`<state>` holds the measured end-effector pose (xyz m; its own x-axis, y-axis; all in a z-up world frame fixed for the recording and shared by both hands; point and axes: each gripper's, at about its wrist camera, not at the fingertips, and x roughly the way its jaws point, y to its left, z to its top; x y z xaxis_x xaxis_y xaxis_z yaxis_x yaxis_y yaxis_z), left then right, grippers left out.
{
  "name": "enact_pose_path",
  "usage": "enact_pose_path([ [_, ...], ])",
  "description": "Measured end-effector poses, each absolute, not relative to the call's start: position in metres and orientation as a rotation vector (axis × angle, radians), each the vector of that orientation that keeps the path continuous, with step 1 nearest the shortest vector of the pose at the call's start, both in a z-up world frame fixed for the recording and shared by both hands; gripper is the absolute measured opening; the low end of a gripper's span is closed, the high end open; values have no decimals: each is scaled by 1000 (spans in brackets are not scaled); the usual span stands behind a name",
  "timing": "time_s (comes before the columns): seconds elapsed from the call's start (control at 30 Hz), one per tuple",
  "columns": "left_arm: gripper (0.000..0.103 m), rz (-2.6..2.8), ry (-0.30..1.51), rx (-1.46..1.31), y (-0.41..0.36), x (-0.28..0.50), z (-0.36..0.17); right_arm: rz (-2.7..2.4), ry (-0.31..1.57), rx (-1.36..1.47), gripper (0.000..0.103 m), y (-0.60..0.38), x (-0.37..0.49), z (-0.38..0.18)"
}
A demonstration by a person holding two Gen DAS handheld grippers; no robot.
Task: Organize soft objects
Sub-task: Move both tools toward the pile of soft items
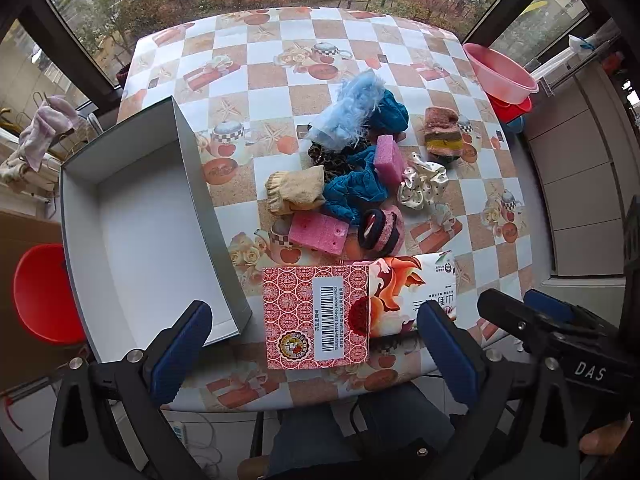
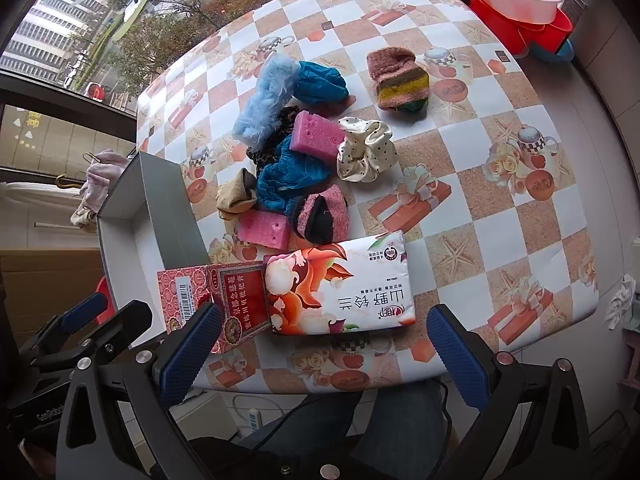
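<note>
Grippers left [image 1: 316,344], right [image 2: 324,344] wide | barcode [image 1: 329,316] legible left view only

The left gripper [image 1: 316,344] has black angular arms with triangular cut-outs, silver round screws and blue ribbed pads [image 1: 182,350]. At the right edge of its view, the other tool's black body bears white letters "DAS". The right gripper [image 2: 324,350] is built alike, with blue textured pads [image 2: 460,354]. Blue denim trousers [image 2: 404,420] fill the bottom centre, crossed by a black cable [image 2: 298,412].
</note>
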<state>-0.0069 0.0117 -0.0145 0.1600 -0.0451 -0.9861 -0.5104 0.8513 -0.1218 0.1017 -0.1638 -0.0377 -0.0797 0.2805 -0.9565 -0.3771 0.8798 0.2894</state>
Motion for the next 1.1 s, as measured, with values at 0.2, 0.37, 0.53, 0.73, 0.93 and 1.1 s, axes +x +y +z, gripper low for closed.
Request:
enact_pose_path([
  [0.2,102,356,1406,-505,17,-8,-21,543,1579,-72,103,-161,100,-43],
  [0.37,102,362,1420,-521,20,-7,-24,538,1593,-78,103,-159,101,-47],
  [0.53,102,363,1432,-519,20,-6,-26,543,1594,-86,103,-156,102,-47],
  [0.73,102,355,1444,-508,18,-1,-28,532,1611,-69,103,-159,104,-51],
  [0.93,102,353,1462,-506,16,2,-33,521,1624,-58,103,-162,107,-55],
  [1.1,102,362,1484,-510,17,5,-39,505,1643,-43,103,-169,111,-62],
])
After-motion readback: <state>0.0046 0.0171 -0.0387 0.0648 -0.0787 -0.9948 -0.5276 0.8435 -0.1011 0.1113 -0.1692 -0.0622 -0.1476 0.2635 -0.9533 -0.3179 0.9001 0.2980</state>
